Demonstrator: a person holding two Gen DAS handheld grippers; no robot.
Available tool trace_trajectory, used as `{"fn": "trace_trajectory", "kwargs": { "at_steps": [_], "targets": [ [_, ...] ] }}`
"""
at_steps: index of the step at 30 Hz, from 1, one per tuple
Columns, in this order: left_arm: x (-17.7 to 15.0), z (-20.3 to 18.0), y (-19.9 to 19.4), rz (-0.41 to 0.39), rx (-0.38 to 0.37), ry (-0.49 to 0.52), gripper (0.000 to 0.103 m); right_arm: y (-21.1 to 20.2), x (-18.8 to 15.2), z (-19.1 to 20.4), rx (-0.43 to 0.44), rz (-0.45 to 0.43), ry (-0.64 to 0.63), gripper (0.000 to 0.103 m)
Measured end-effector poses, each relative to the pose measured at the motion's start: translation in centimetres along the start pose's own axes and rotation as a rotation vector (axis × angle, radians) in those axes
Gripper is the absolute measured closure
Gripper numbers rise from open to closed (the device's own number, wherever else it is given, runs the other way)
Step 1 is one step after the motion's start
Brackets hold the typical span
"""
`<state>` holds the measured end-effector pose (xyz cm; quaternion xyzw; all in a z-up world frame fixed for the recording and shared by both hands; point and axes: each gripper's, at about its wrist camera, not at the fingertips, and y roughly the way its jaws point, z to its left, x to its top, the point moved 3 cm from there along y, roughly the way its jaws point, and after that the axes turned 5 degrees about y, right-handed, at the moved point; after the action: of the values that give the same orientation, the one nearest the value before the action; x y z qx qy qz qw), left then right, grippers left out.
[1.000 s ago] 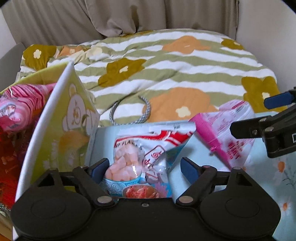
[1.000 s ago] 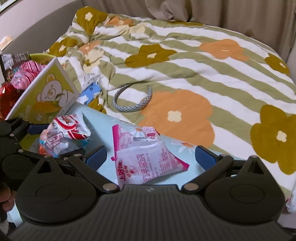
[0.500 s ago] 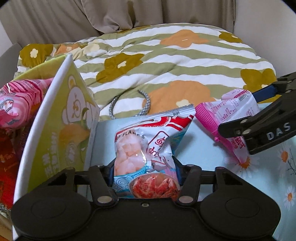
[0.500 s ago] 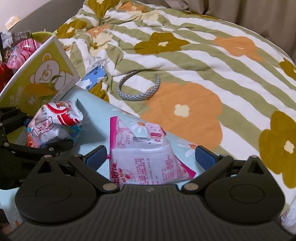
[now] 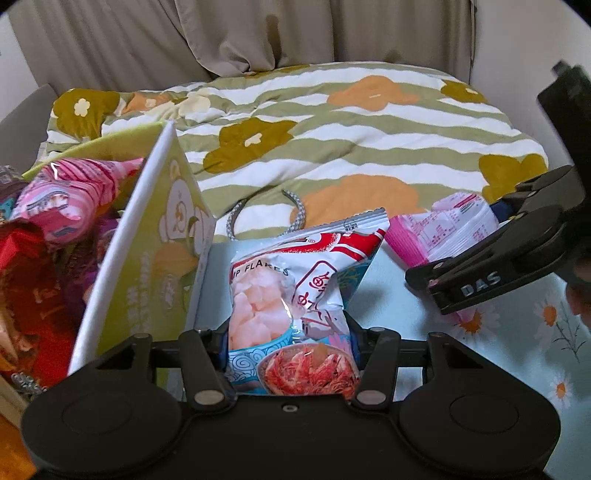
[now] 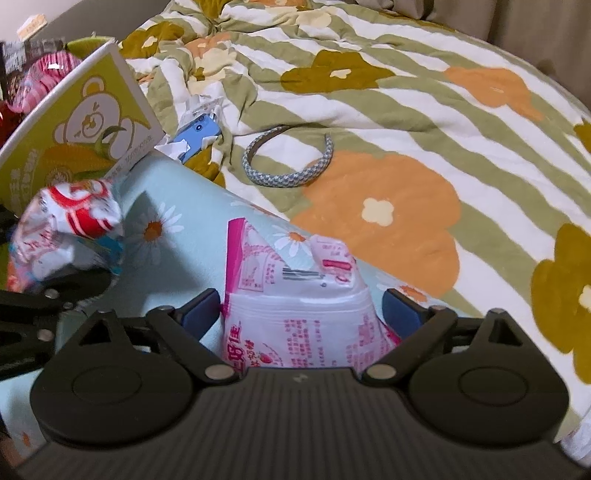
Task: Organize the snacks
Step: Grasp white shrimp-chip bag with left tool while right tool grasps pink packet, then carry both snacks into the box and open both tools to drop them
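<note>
- Left gripper: jaws pressed against both sides of the white, red and blue crinkly shrimp-flake snack bag; bag pinched at its lower half, upper half standing free toward 12 o'clock.
- In the right wrist view the same bag sits at 9 o'clock, blurred, above the light-blue daisy-print table.
- Right gripper: blue pads spread on either side of the pink-and-white plastic snack packet. Left pad touches the packet's edge; a small gap shows at the right pad. Not clamped.
- In the left wrist view the right gripper is at 3 o'clock over the pink packet, which lies on the table.
- Yellow-green cardboard box with a white bear print stands at 9 o'clock of the shrimp bag, just beside it. Behind its wall lie a pink striped foil bag and red wrappers.
- Beyond the table's far edge: bed with green-striped floral quilt. On it, a grey-blue braided headband at 12 o'clock and a blue phone at 11 o'clock, near the box corner.
- Beige curtain hangs behind the bed.
</note>
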<state>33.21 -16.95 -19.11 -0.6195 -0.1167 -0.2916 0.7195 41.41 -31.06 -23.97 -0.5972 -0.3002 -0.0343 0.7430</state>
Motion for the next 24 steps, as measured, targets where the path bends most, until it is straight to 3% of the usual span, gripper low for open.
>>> {"fn": "trace_trajectory", "kwargs": {
  "at_steps": [6,11,24],
  "targets": [
    [0.0,-0.1,-1.5,-0.026,-0.002,-0.006,0.045,-0.3,-0.8,1.1,-0.045,-0.023,-0.056,0.015],
    [0.0,0.1,-3.0,-0.048,0.002,-0.012,0.045,-1.2,-1.3,1.2,-0.008,-0.016,-0.023,0.032],
    [0.4,2.5,-11.0,-0.174,0.015,-0.046,0.045,-10.4,-0.5,5.0,0.032,-0.122,0.05,0.034]
  ]
}}
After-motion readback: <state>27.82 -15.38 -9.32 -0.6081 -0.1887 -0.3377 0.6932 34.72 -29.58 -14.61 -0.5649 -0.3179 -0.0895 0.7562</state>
